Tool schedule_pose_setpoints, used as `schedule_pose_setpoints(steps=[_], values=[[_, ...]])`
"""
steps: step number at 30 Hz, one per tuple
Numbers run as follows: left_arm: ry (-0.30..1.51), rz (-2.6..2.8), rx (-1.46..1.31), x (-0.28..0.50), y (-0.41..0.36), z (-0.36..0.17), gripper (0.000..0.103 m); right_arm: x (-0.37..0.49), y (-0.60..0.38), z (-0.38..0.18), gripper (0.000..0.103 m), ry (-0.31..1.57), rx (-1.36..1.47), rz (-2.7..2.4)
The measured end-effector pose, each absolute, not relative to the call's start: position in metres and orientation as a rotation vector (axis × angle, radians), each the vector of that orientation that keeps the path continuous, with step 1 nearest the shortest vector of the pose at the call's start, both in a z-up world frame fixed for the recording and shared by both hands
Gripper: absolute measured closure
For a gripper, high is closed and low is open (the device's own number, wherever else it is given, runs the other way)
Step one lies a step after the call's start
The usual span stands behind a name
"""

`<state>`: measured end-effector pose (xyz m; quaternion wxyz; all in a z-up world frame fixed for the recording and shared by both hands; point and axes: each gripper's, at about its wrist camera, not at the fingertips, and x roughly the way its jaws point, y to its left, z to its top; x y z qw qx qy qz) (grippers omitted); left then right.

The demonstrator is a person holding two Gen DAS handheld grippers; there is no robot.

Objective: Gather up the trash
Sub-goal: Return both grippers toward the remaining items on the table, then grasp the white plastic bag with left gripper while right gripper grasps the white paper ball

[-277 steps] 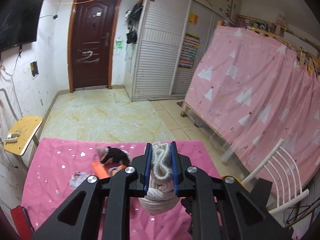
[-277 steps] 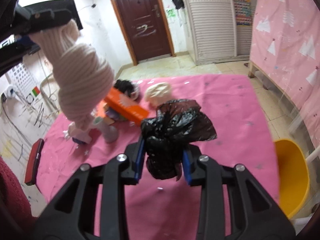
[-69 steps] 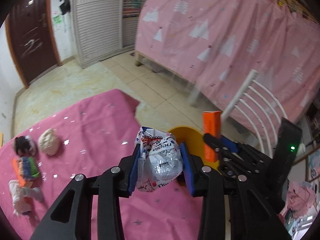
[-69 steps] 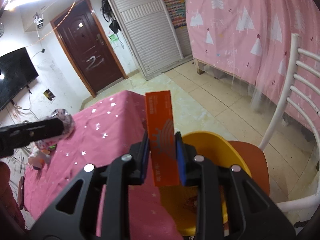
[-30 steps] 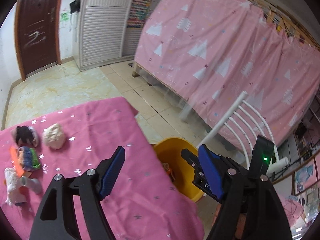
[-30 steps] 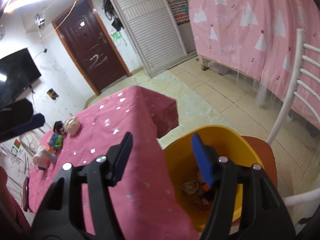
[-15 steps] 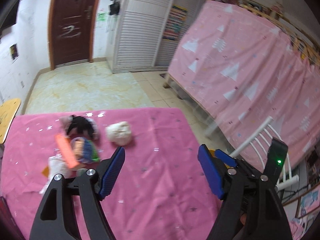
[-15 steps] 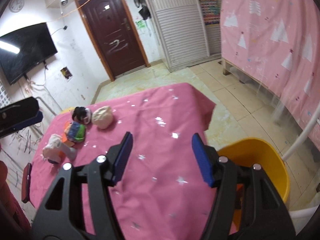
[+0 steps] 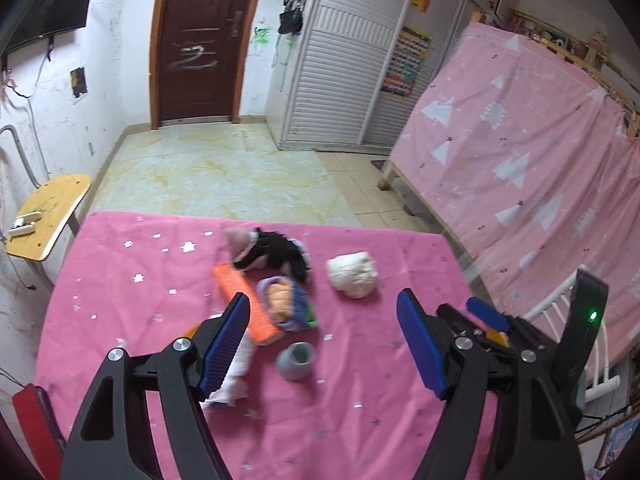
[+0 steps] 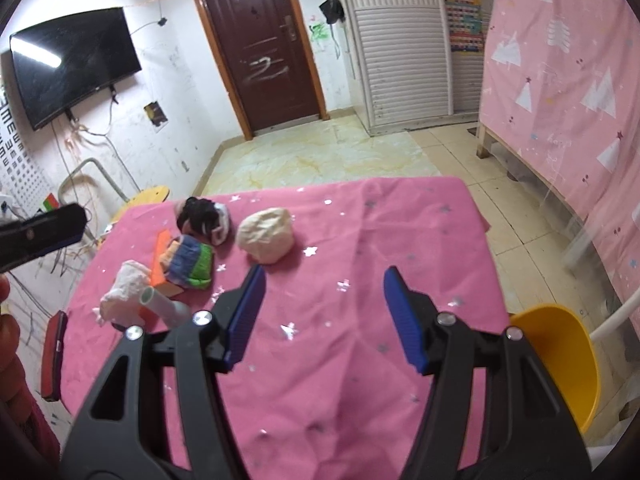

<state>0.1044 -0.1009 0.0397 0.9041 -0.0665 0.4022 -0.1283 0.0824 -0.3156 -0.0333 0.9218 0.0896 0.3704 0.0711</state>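
Observation:
A pile of items lies at the far left of the pink starred tablecloth [image 9: 360,420]: a black-and-pink bundle [image 9: 272,256], a cream ball [image 9: 352,274], an orange box [image 9: 246,308], a colourful roll [image 9: 286,300], a grey tube [image 9: 296,360] and a white cloth [image 9: 236,372]. My left gripper [image 9: 322,296] hovers open and empty above the pile. My right gripper [image 10: 325,271] is open and empty too, over bare cloth to the right of the cream ball [image 10: 266,240]. The yellow bin [image 10: 560,360] stands beyond the table's right edge.
A white slatted chair [image 9: 560,300] and a pink-curtained bed [image 9: 540,160] stand to the right. At the left are a yellow stool [image 9: 48,216] and a red object [image 9: 36,420] by the table edge. Tiled floor [image 9: 224,176] stretches to the door.
Both grippers have swung left from over the yellow bin to the table, bringing the pile into view. Both stayed open and empty over the last second.

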Motion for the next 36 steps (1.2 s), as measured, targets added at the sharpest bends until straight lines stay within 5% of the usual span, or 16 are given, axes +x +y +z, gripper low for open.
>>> schedule_pose_setpoints(steps=[4,15,23,28,36], values=[[0.86,-0.223,-0.127,0.108,-0.083,0.029,0.035,0.093,-0.304,-0.035,0.034,0.77,0.176,0.166],[0.95,-0.19,-0.07,0.113,-0.063,-0.006,0.037,0.112,-0.272,-0.037,0.033,0.79,0.139,0.214],[0.984,-0.195,-0.04,0.115,-0.065,-0.021,0.06,0.125,-0.263,-0.043,0.033,0.811,0.145,0.218],[1.013,-0.202,-0.024,0.119,-0.067,-0.033,0.089,0.134,-0.259,-0.048,0.033,0.829,0.14,0.216],[0.995,-0.202,-0.055,0.116,-0.063,-0.028,0.095,0.157,-0.244,-0.052,0.033,0.849,0.113,0.221]])
